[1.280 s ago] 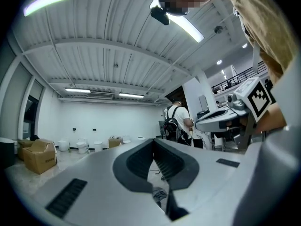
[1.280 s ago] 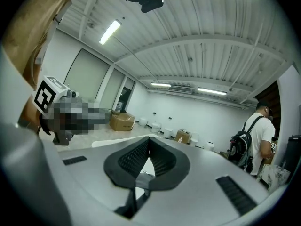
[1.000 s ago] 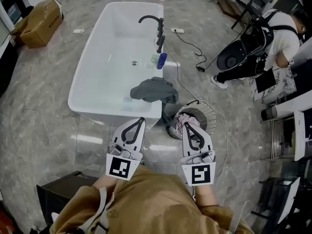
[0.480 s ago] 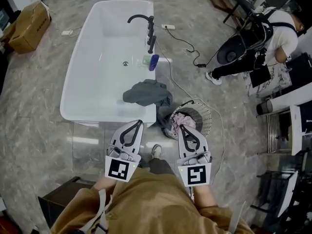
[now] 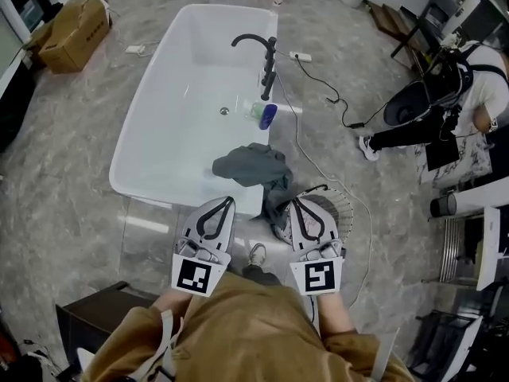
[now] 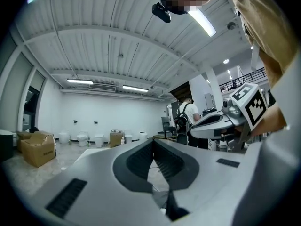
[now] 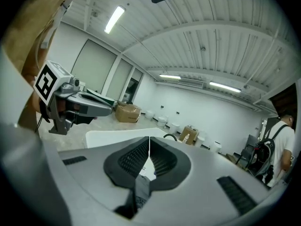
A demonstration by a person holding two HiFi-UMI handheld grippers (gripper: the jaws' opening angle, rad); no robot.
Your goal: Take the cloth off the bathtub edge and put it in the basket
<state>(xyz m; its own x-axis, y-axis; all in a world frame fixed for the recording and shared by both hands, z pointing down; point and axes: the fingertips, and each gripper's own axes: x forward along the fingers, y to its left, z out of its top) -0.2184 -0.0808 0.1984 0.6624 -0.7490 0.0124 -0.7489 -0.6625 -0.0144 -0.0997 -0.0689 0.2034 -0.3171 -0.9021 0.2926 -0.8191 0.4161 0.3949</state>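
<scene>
A grey cloth (image 5: pixel 250 165) lies crumpled over the near right edge of the white bathtub (image 5: pixel 159 126), one end hanging down outside. The wire basket (image 5: pixel 344 205) stands on the floor just right of it, mostly hidden behind my right gripper (image 5: pixel 295 203). My left gripper (image 5: pixel 228 201) is held beside it, over the tub's near end. Both are short of the cloth and hold nothing. Their jaws meet at the tips in the left gripper view (image 6: pixel 154 141) and the right gripper view (image 7: pixel 149 138).
A black faucet (image 5: pixel 266 54) and a blue bottle (image 5: pixel 268 115) stand on the tub's right rim. A cable (image 5: pixel 322 86) runs across the floor. A person (image 5: pixel 469 94) bends over at the right. A cardboard box (image 5: pixel 75 30) sits far left, and a dark box (image 5: pixel 95 317) near left.
The head view has shifted, so the tub and cloth sit slightly further right. The right gripper now covers more of the basket. Both grippers stay shut and the cloth has not moved.
</scene>
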